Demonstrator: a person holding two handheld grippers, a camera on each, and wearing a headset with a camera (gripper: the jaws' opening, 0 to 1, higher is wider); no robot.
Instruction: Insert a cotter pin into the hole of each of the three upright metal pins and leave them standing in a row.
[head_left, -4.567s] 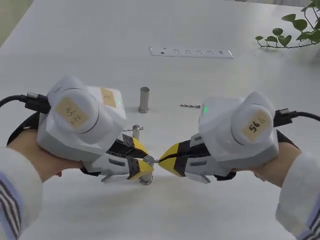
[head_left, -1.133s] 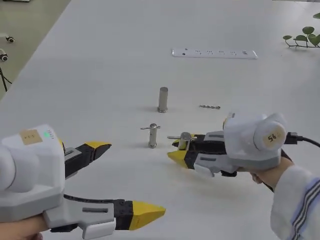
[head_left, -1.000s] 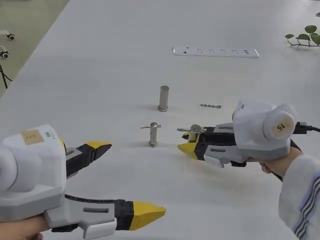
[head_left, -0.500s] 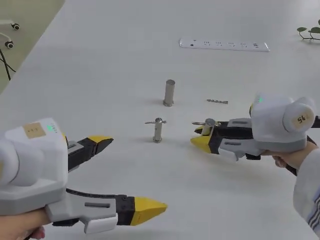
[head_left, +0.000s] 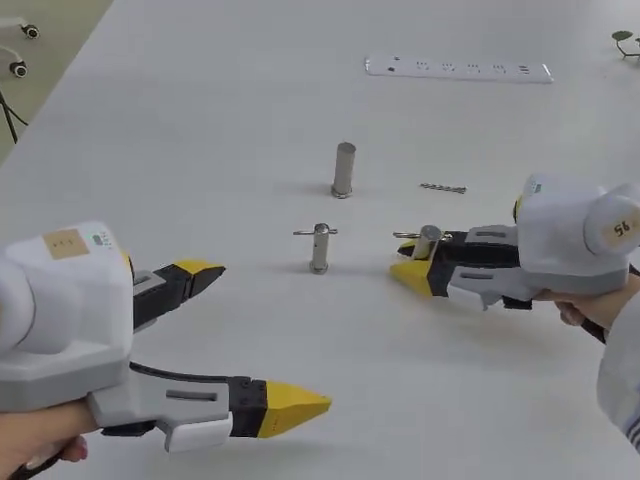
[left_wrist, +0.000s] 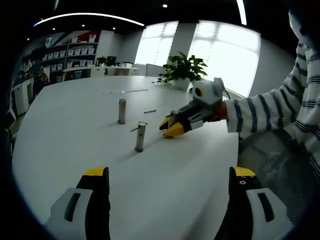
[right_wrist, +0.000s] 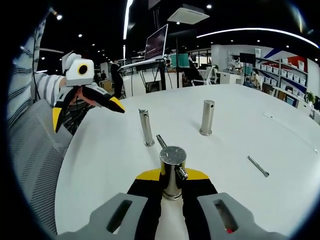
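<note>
Three upright metal pins are on the white table. A bare pin (head_left: 343, 169) (left_wrist: 121, 111) (right_wrist: 207, 117) stands farthest back. A pin with a cotter pin through it (head_left: 320, 247) (left_wrist: 140, 136) (right_wrist: 146, 127) stands in the middle. My right gripper (head_left: 412, 262) (right_wrist: 173, 176) is shut on the third pin (head_left: 428, 242) (right_wrist: 173, 172), which also carries a cotter pin, to the right of the middle one. A loose cotter pin (head_left: 443, 188) (right_wrist: 258, 166) lies behind it. At the near left my left gripper (head_left: 255, 338) (left_wrist: 168, 172) is open with nothing between its jaws.
A white power strip (head_left: 458, 69) lies at the far side of the table. Plant leaves (head_left: 625, 38) show at the far right corner. The table's left edge drops to the floor. In the left gripper view a striped sleeve (left_wrist: 265, 107) holds the right gripper (left_wrist: 192, 112).
Earlier both grippers met at one pin near the front. The left gripper has since let go and drawn back left, open. The right gripper has carried its pin rightward, away from the middle pin.
</note>
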